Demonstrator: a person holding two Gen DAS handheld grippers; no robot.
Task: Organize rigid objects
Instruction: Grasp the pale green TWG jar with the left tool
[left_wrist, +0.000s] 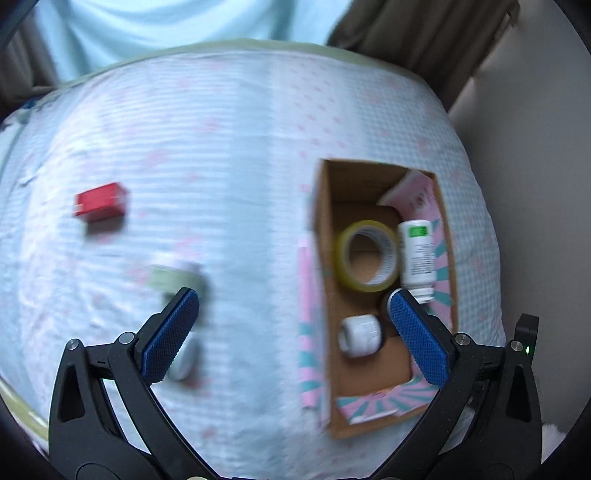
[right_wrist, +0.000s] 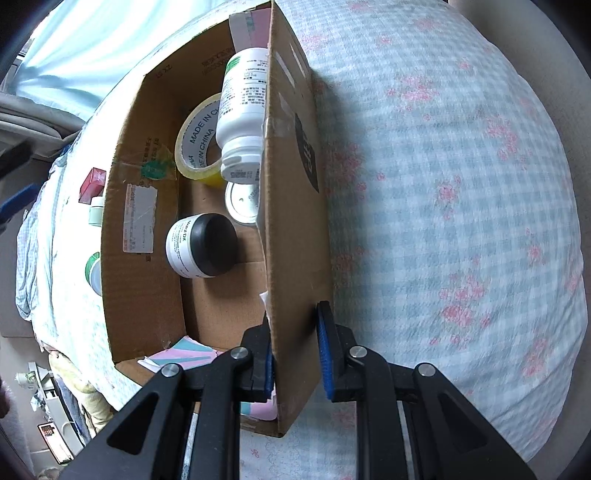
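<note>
An open cardboard box (right_wrist: 144, 229) on the bed holds a yellow tape roll (right_wrist: 195, 147), a tilted white bottle (right_wrist: 243, 107) and a black-lidded jar (right_wrist: 201, 245) (on its side).

The tape roll (right_wrist: 199, 144) is showing "MADE IN CHINA" on its inner core; the black-lidded jar (right_wrist: 201, 245) is carrying a label ending in "DX"; the bottle's (right_wrist: 245, 107) print is staying illegible.

open brown cardboard box (left_wrist: 325, 295) on checked bedsheet (left_wrist: 240, 147) holds yellow tape roll (left_wrist: 367, 256) beside white plastic bottle (left_wrist: 417, 254); small red box (left_wrist: 99, 203) lies well left.
</note>
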